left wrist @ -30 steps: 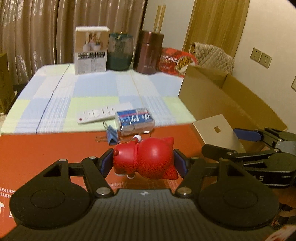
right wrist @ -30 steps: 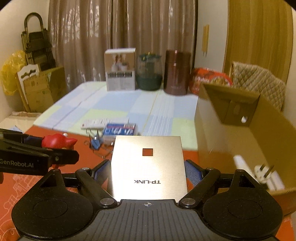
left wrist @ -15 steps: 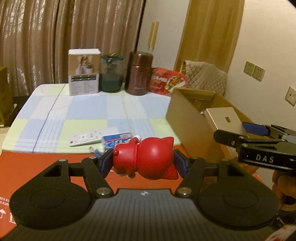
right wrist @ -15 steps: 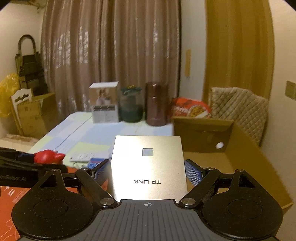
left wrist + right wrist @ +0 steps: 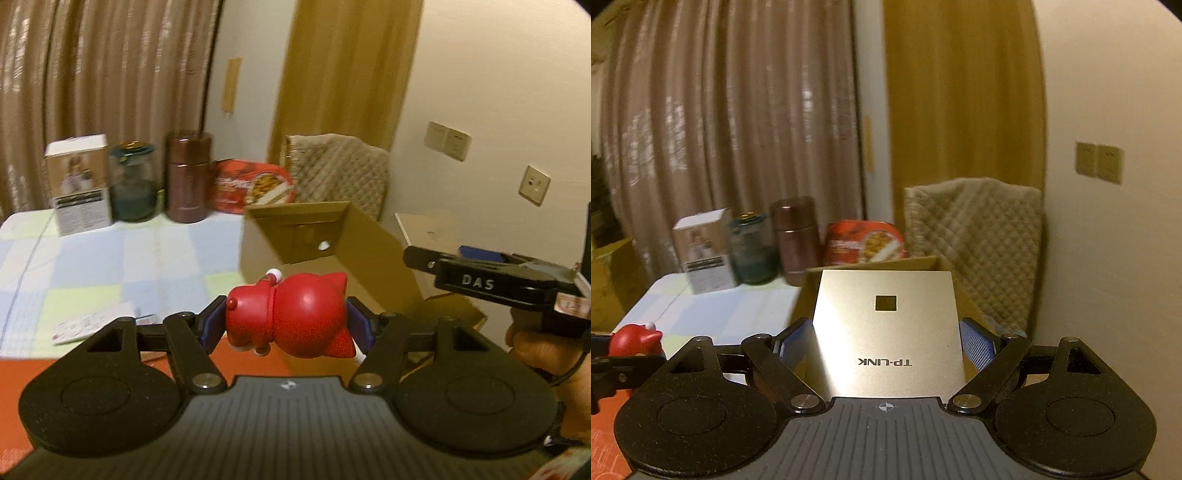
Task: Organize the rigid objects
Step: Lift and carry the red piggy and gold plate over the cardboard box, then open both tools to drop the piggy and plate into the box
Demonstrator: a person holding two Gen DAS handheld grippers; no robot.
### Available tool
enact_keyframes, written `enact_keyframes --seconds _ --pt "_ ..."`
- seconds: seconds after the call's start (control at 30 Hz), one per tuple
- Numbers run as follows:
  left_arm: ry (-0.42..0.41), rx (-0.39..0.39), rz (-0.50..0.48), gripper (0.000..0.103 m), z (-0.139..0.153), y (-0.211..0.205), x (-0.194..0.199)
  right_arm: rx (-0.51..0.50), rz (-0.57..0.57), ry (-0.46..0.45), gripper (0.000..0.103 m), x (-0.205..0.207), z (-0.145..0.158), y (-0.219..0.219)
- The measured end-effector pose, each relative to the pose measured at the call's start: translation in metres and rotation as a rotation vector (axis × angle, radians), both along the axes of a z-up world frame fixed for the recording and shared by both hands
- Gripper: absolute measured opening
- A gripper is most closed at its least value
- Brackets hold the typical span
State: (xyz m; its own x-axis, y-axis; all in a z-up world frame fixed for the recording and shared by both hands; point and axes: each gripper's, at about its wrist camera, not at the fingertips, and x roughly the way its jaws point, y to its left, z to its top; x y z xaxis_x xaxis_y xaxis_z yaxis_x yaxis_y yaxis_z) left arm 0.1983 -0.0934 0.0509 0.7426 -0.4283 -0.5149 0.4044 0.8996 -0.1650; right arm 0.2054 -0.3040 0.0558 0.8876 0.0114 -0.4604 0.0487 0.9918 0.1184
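Note:
My left gripper (image 5: 286, 323) is shut on a red cat-shaped figurine (image 5: 291, 314), held in the air in front of the open cardboard box (image 5: 332, 240). In the right wrist view my right gripper (image 5: 886, 338) is shut on a flat silver TP-LINK device (image 5: 886, 332), and the box's rim (image 5: 871, 264) peeks out behind it. The right gripper (image 5: 491, 280) also shows at the right of the left wrist view, over the box, with a hand (image 5: 532, 343) under it. The figurine (image 5: 635, 339) appears at the left edge of the right wrist view.
At the back of the checked tablecloth (image 5: 110, 258) stand a white carton (image 5: 79, 184), a green jar (image 5: 133, 184), a brown canister (image 5: 188, 177) and a red snack bag (image 5: 255, 184). A white remote (image 5: 92, 321) lies near the front. A quilted chair back (image 5: 336, 173) stands behind the box.
Both grippers rose and swung right toward the box, each keeping its object. The table's small items dropped out of sight below, and the box's inside is hidden in the right wrist view.

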Motion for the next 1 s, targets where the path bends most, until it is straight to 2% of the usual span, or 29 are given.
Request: enact_keyframes --seconds 0.3,0.63,1.0 --pt "0.018 0.032 -0.091 0.063 -0.010 -0.056 0.035 0.133 -0.053 0.063 0.083 0.012 -0.015 -0.050" --pt "0.034 0.139 -0.171 0.063 -0.040 -0.094 0.064 0.161 -0.075 0.087 0.083 0.027 -0.023 -0.070" --pt "0.065 0.186 -0.186 0.063 -0.055 -0.107 0.082 0.171 -0.059 0.103 0.083 0.034 -0.029 -0.069"
